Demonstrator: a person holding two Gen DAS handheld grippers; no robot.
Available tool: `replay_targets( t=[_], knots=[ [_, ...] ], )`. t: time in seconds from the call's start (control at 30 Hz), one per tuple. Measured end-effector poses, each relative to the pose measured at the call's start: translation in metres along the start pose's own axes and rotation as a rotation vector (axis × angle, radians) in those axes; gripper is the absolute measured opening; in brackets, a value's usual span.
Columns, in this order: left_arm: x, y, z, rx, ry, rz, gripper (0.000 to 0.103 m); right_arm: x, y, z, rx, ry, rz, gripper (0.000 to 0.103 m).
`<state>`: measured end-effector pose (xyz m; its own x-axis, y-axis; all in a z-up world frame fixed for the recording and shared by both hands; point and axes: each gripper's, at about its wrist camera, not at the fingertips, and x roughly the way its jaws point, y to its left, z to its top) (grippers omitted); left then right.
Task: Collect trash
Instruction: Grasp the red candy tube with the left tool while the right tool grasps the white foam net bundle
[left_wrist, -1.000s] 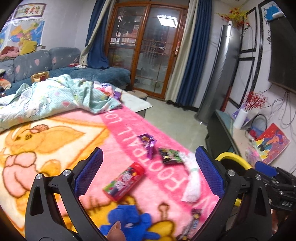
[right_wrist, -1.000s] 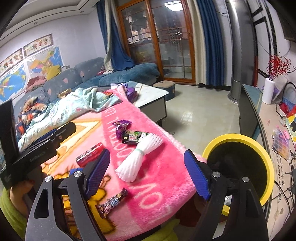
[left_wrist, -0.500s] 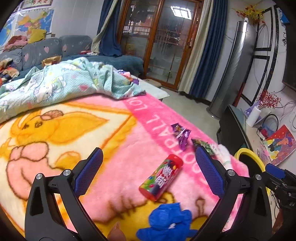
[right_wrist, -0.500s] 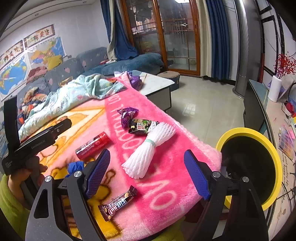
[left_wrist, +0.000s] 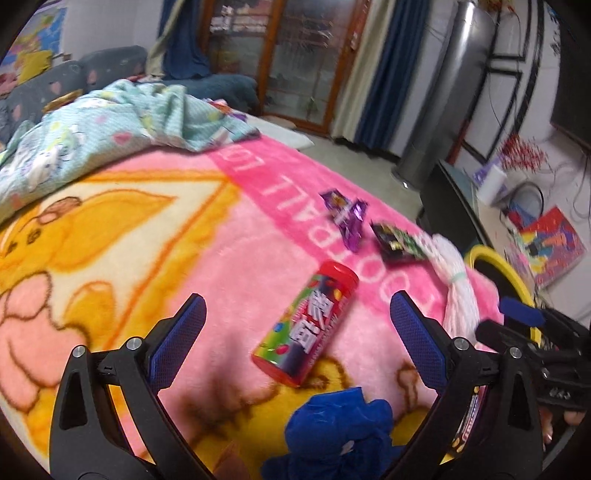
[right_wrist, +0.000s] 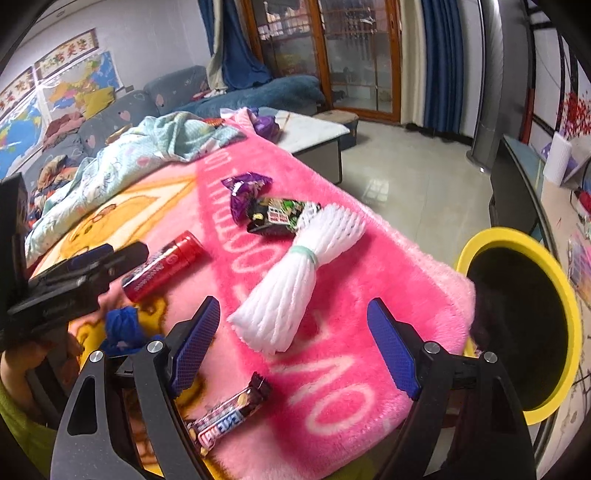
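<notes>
Trash lies on a pink and yellow blanket (right_wrist: 369, 258): a red candy tube (left_wrist: 306, 325) (right_wrist: 164, 266), a purple wrapper (left_wrist: 345, 212) (right_wrist: 245, 192), a dark green snack packet (left_wrist: 397, 242) (right_wrist: 277, 216), a white foam net (right_wrist: 295, 284) (left_wrist: 456, 291), a crumpled blue wad (left_wrist: 340, 428) (right_wrist: 122, 325) and a chocolate bar (right_wrist: 229, 417). My left gripper (left_wrist: 295, 325) is open, hovering just above the candy tube. My right gripper (right_wrist: 291, 332) is open above the near end of the foam net. Neither holds anything.
A yellow-rimmed black bin (right_wrist: 517, 236) (left_wrist: 491, 258) stands at the blanket's right edge. A crumpled light blue cloth (left_wrist: 110, 125) lies at the far left. Beyond are a low white table (right_wrist: 310, 133), a sofa (right_wrist: 147, 103) and a tiled floor (right_wrist: 406, 177).
Both grippers have dipped lower and closer to the blanket. The candy tube now sits between the left fingers' line, and the foam net fills the gap in the right view.
</notes>
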<state>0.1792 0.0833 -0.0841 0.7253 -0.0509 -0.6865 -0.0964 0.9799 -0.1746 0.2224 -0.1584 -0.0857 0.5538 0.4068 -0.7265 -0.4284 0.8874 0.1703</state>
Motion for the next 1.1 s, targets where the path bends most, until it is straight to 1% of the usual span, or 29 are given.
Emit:
replay_targets(
  t=[0.03, 0.1, 0.13, 0.17, 0.2, 0.3, 0.43, 0.5, 0.57, 0.63, 0.7, 0.83, 0.9, 1.0, 1.1],
  knots=[
    [0.004, -0.003, -0.001, 0.012, 0.017, -0.002, 0.085, 0.004, -0.002, 0.0, 0.011, 0.009, 0.004, 0.079],
    [0.014, -0.007, -0.002, 0.03, 0.055, -0.003, 0.082, 0.011, -0.003, 0.002, 0.037, 0.028, 0.017, 0.079],
    [0.017, -0.009, -0.004, 0.034, 0.072, 0.002, 0.079, 0.015, -0.005, 0.003, 0.056, 0.037, 0.023, 0.079],
    [0.022, -0.01, -0.006, 0.035, 0.093, 0.001, 0.073, 0.018, -0.008, 0.003, 0.08, 0.047, 0.031, 0.079],
    [0.024, -0.009, -0.007, 0.034, 0.106, 0.0, 0.071, 0.021, -0.01, 0.004, 0.102, 0.056, 0.04, 0.078],
    [0.029, -0.008, -0.01, 0.025, 0.13, -0.005, 0.064, 0.027, -0.015, 0.005, 0.145, 0.078, 0.066, 0.067],
    [0.029, -0.005, -0.011, 0.003, 0.137, -0.008, 0.058, 0.031, -0.02, 0.003, 0.167, 0.099, 0.091, 0.054],
    [0.029, -0.003, -0.011, -0.009, 0.138, -0.005, 0.053, 0.031, -0.021, 0.001, 0.168, 0.102, 0.093, 0.05],
    [0.029, -0.002, -0.011, -0.015, 0.138, -0.004, 0.051, 0.03, -0.022, 0.001, 0.166, 0.098, 0.093, 0.045],
    [0.029, -0.001, -0.011, -0.019, 0.138, -0.007, 0.05, 0.031, -0.023, 0.001, 0.169, 0.1, 0.098, 0.038],
    [0.029, -0.002, -0.011, -0.018, 0.138, -0.007, 0.049, 0.029, -0.025, 0.001, 0.171, 0.103, 0.101, 0.035],
    [0.027, -0.001, -0.011, -0.019, 0.136, -0.007, 0.044, 0.026, -0.026, 0.001, 0.167, 0.104, 0.105, 0.031],
    [0.027, -0.001, -0.011, -0.025, 0.133, -0.011, 0.038, 0.024, -0.026, 0.001, 0.165, 0.104, 0.107, 0.03],
    [0.024, 0.0, -0.012, -0.032, 0.13, -0.029, 0.033, 0.022, -0.027, 0.001, 0.162, 0.105, 0.111, 0.028],
    [0.021, 0.0, -0.012, -0.037, 0.121, -0.05, 0.031, 0.02, -0.028, 0.002, 0.161, 0.107, 0.119, 0.027]
  ],
)
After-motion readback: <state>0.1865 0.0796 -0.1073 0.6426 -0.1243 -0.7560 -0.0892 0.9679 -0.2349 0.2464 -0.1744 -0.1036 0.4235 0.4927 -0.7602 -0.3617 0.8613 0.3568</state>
